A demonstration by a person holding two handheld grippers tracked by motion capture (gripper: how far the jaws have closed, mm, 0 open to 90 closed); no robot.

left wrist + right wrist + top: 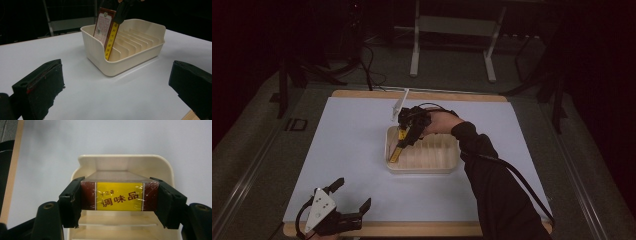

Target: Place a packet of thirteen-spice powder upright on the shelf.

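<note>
A flat red and yellow seasoning box is clamped between the black jaws of my right gripper, which is shut on it. The box stands on end, its lower part down in the leftmost slot of a cream slotted rack, slightly tilted. The rack has several thin dividers running across it. My left gripper rests near the table's front left edge, jaws wide apart with nothing between them. In the left gripper view its two black pads frame the rack from a distance.
A white mat covers a wooden table top. A small white object lies at the mat's far edge behind the rack. Dark floor, cables and a metal stand lie beyond the table.
</note>
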